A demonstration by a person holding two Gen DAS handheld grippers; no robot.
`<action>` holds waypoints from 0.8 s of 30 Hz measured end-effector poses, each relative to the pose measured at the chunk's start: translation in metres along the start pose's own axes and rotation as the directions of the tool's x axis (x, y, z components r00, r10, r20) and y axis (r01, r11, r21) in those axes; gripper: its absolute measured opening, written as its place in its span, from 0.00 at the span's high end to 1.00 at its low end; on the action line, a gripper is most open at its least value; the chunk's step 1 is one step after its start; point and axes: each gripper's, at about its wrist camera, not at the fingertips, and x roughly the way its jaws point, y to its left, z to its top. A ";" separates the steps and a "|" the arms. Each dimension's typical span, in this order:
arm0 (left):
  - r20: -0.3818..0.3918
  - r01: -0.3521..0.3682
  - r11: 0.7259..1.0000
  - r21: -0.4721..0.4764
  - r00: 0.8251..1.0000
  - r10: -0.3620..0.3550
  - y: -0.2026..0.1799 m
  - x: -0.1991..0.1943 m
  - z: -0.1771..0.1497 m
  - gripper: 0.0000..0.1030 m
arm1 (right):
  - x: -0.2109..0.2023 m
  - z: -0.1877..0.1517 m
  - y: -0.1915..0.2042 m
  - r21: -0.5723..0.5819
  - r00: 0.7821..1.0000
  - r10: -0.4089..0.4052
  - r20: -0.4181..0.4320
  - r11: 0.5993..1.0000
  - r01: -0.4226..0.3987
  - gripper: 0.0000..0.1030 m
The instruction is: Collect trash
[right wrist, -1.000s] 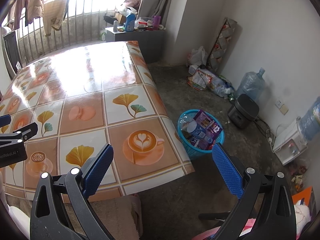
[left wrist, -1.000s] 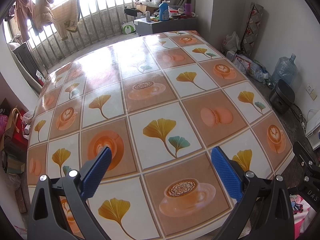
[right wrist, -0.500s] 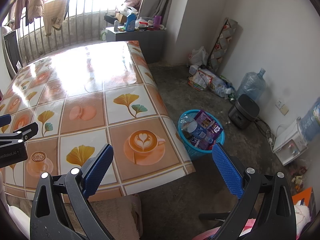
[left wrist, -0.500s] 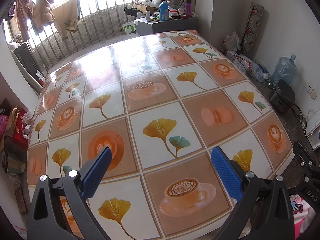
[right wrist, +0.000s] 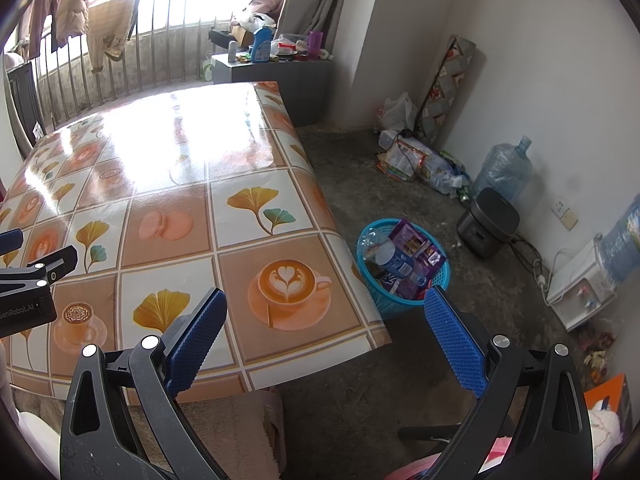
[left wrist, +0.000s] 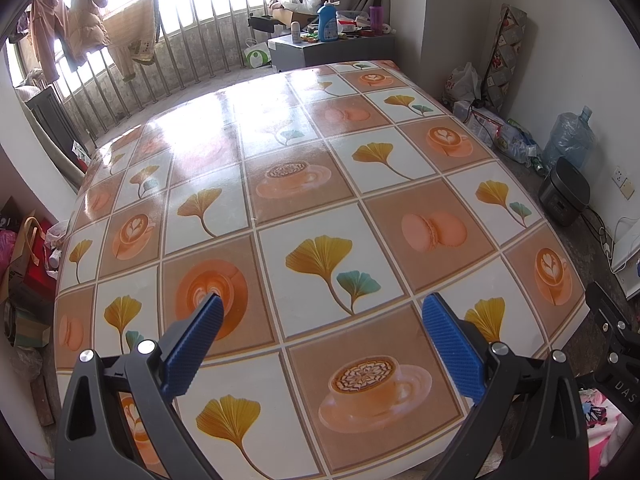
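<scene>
Trash: wrappers and bottles are seen gathered in the blue basket (right wrist: 403, 270) on the concrete floor, just beside the surface's right edge; a purple snack packet (right wrist: 408, 236) and a blue-labelled bottle (right wrist: 394, 261) are seen on top of the heap.
Basket: a blue plastic mesh basket is shown standing upright on the floor (right wrist: 360, 168), partly hidden by the hanging edge of the tablecloth.
Right gripper (right wrist: 322, 330): it is held above the near right corner of the surface, with its blue pads spread wide and nothing between them.
Left gripper (left wrist: 320, 340): it is held over the near part of the surface, its jaws likewise spread wide and nothing gripped.
Surface (left wrist: 320, 200): it is covered by a glossy tablecloth printed with coffee cups, macarons and ginkgo leaves; strong window glare is seen at its far end.
Surroundings: a black rice cooker (right wrist: 486, 222) and a large water jug (right wrist: 502, 170) are seen by the wall, well apart from the basket; a further litter pile (right wrist: 416, 160) is seen on the floor near the wall; a grey cabinet (right wrist: 272, 70) with a blue detergent bottle (right wrist: 262, 44) is set beyond the surface.
</scene>
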 end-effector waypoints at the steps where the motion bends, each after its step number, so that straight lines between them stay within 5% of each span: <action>1: 0.000 0.000 1.000 0.000 1.000 0.000 0.000 0.000 0.000 0.05 | 0.000 0.000 0.000 0.000 1.000 0.000 0.000 1.000 0.000 0.08; 24: 0.002 0.001 1.000 0.001 1.000 -0.001 0.000 0.000 -0.001 0.05 | 0.000 0.002 0.003 -0.001 1.000 0.002 0.003 1.000 -0.002 0.08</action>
